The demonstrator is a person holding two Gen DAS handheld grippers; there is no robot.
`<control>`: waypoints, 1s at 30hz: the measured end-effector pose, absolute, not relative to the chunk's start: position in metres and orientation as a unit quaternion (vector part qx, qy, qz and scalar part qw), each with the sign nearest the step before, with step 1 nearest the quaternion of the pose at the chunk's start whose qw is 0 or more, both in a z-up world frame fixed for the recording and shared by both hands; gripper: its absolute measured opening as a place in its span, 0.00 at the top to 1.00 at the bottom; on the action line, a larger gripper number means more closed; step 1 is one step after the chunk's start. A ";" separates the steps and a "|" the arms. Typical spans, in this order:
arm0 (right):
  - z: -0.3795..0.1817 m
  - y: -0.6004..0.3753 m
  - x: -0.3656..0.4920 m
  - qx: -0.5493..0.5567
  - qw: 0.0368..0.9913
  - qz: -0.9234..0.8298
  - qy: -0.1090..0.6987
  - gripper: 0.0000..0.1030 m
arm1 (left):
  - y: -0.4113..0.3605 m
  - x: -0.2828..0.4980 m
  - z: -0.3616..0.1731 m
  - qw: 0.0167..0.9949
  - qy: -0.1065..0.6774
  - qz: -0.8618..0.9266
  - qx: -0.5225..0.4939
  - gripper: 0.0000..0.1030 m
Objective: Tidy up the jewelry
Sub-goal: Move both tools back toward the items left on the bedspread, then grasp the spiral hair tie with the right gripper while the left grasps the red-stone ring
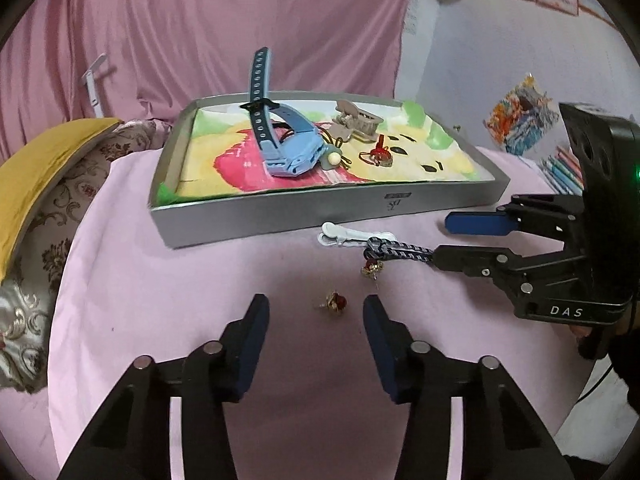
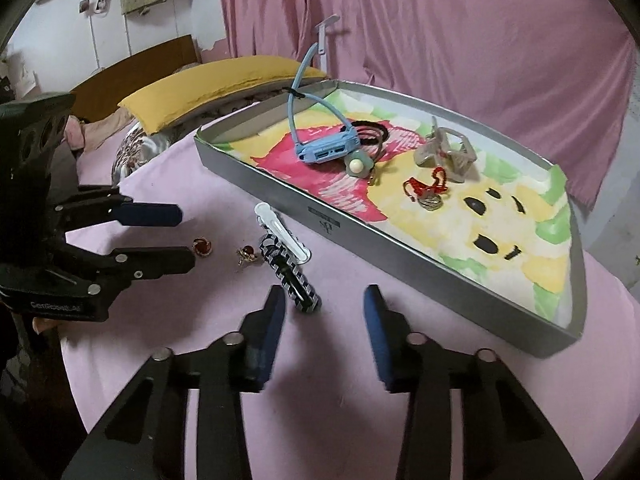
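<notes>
My left gripper [image 1: 317,307] stands open low over the pink cloth, and a red-and-gold earring [image 1: 335,303] lies between its fingertips with a gap on each side. A second earring [image 1: 372,268] lies farther off beside a black-and-white braided clip [image 1: 400,250] and a white hair clip [image 1: 352,236]. My right gripper [image 2: 324,300] is open too. The braided clip's [image 2: 290,276] near end lies between its fingers, close to the left finger [image 2: 274,312], with the pads not pressing on it. The silver tray [image 1: 320,216] behind holds a blue watch [image 1: 294,152], a beige claw clip [image 1: 358,120] and a red charm [image 1: 380,154].
The two grippers stand close together, the right gripper [image 1: 448,242] right of the left gripper [image 2: 180,238]. A yellow cushion [image 1: 44,160] and a patterned pillow [image 1: 52,240] lie at the table's left. Coloured pencils [image 1: 564,172] lie at the right. A pink curtain hangs behind.
</notes>
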State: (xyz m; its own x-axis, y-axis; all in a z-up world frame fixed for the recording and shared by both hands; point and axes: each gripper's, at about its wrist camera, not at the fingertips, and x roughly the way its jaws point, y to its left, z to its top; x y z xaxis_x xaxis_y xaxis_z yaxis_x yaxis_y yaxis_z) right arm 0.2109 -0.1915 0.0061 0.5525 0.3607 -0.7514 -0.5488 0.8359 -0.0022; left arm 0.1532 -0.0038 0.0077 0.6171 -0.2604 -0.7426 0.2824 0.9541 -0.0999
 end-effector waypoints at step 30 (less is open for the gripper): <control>0.000 -0.164 0.218 -0.154 0.843 0.311 0.411 0.89 | -0.015 0.158 0.006 0.893 0.420 -0.160 0.033 0.88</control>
